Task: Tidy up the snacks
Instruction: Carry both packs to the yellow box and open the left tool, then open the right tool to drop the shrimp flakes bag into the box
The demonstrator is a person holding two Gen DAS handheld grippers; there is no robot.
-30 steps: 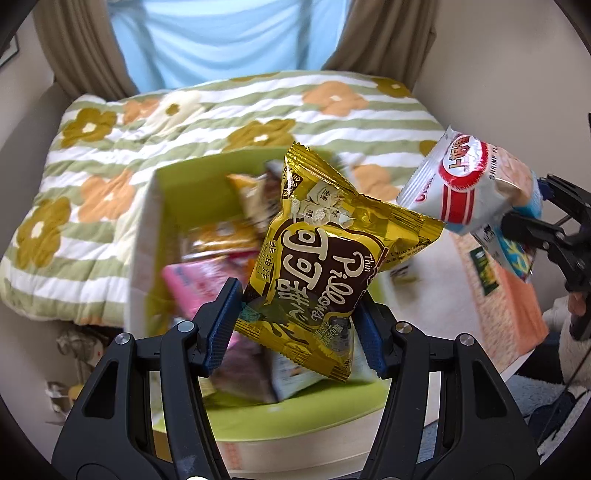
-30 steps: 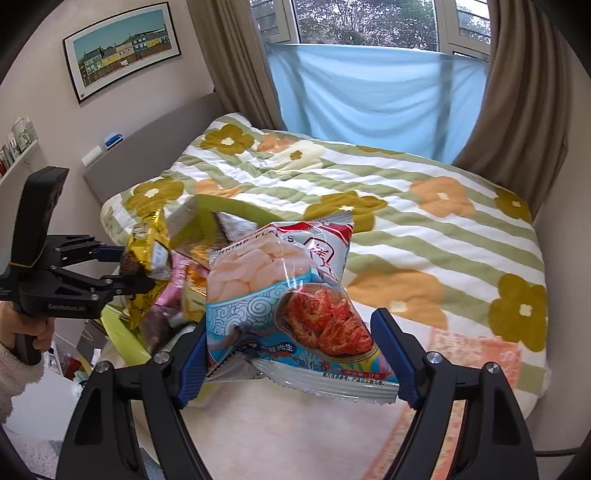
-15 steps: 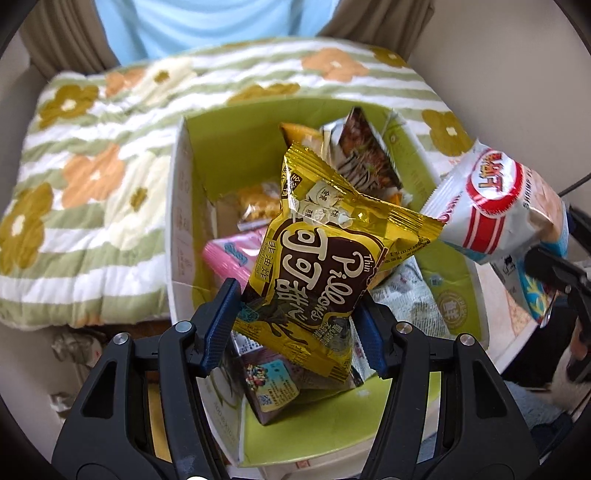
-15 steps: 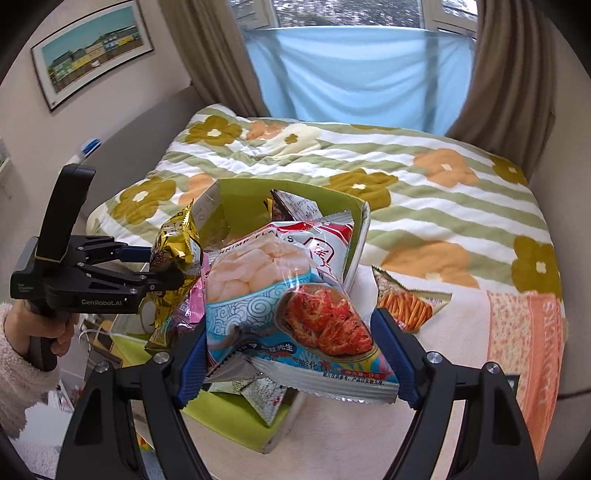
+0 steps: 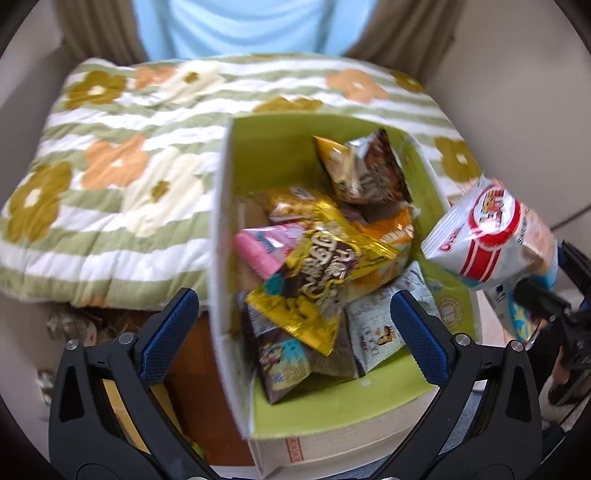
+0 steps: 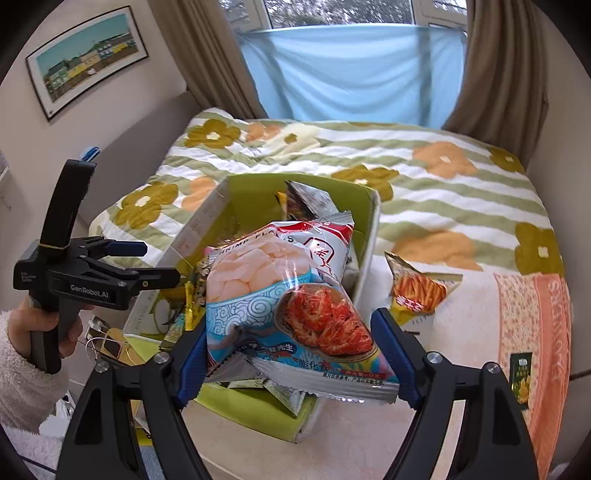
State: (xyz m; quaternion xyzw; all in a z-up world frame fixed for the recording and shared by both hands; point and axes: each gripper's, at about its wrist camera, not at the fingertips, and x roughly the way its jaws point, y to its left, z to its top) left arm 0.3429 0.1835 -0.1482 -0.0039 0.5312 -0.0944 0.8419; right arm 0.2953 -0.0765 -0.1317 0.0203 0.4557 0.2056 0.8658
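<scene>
While the left gripper (image 5: 291, 325) fingers are opening above the gold packet (image 5: 321, 273), the right gripper (image 6: 291, 354) clamps the light, crinkly, crushable shrimp-chip bag (image 6: 284, 291) by its lower edges.

Opening left tool (image 5: 295, 321) above yellow packet (image 5: 317, 280) (unheld) in green box (image 5: 332, 406)

Left wrist view: looks steeply down along left gripper (image 5: 293, 325), close above green box (image 5: 273, 151), bed (image 5: 110, 177) beyond. Right wrist view: from box's right, angled down less steeply, facing far window (image 6: 351, 11), close to box (image 6: 255, 184). Shared: box, bed, shrimp chip bag (image 5: 491, 236) (image 6: 288, 295), blue curtain (image 5: 236, 26) (image 6: 351, 74).
</scene>
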